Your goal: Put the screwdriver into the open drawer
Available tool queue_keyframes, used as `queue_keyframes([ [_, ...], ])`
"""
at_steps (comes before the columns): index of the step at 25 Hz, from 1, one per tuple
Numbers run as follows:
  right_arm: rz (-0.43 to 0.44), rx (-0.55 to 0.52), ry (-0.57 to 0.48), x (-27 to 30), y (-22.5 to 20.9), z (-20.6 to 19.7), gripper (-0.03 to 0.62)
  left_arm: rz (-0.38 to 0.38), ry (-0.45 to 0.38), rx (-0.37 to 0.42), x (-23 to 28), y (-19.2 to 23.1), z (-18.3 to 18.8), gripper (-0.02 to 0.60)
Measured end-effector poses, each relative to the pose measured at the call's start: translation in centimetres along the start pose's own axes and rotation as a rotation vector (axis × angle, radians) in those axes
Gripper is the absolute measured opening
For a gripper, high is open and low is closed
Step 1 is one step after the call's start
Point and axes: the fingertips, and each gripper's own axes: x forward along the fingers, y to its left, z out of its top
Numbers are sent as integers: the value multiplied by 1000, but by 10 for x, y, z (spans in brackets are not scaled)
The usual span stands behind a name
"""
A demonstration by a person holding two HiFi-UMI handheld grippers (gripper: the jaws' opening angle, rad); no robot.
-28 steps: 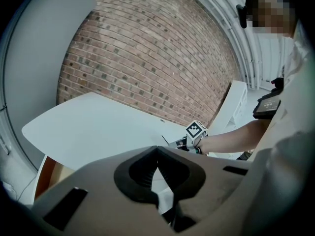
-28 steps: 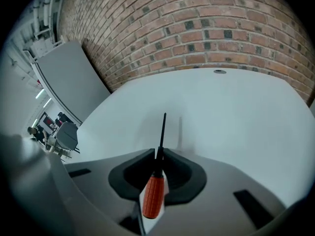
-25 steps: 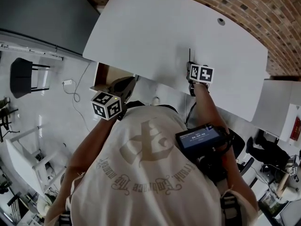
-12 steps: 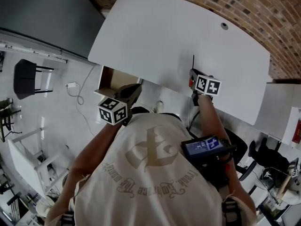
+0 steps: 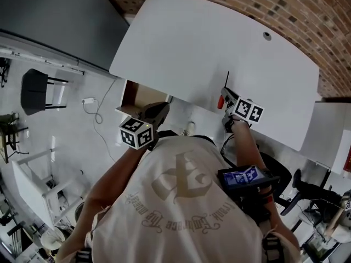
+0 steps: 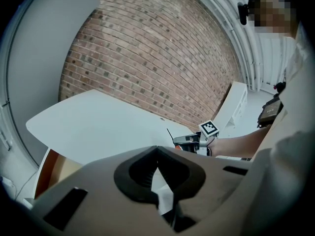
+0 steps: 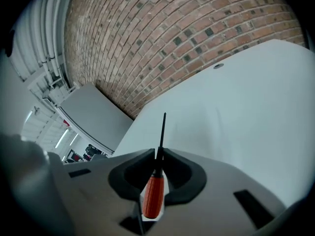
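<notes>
Drawn back toward the near edge of the table and lifted off its top since a second ago, the right gripper [image 7: 157, 152] is shown with its black pads pinched on the screwdriver [image 7: 154, 191]. The tool is gripped at the dark neck just ahead of the handle. The thin, straight steel shaft points up and away over the tabletop, and the rounded orange-red plastic handle lies back between the jaws.

The left gripper [image 6: 157, 148], a matte grey shell with curved black pads, is held low at the person's left. Its jaw tips are pressed together on nothing. It hangs just in front of the open drawer [image 5: 137, 95], a box with a pale wood-coloured inside that is set under the left end of the table [image 5: 208, 37].

The carry is judged to be at its start. The screwdriver is best swung across the body to the left and dipped below the table edge. It should be let go only once it is well inside the drawer walls. Because the hold is on a slim, smooth neck, the pinch should be kept firm and the roll gentle. The left gripper should be kept out of the way.

Beyond, the tabletop is seen as smooth matte white with rounded corners and one small round hole, backed by a rough red-brown brick wall [image 7: 197, 28].
</notes>
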Motion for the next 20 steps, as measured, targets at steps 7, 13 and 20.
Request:
queue_keyframes([
  [7, 42, 19, 23, 3, 12, -9, 66, 42, 20, -1, -11, -1, -4, 20],
  [13, 87, 51, 20, 14, 21, -17, 66, 95, 44, -3, -26, 8, -5, 20],
  [20, 114, 77, 26, 14, 31, -32, 66, 97, 82, 8, -34, 4, -14, 20],
])
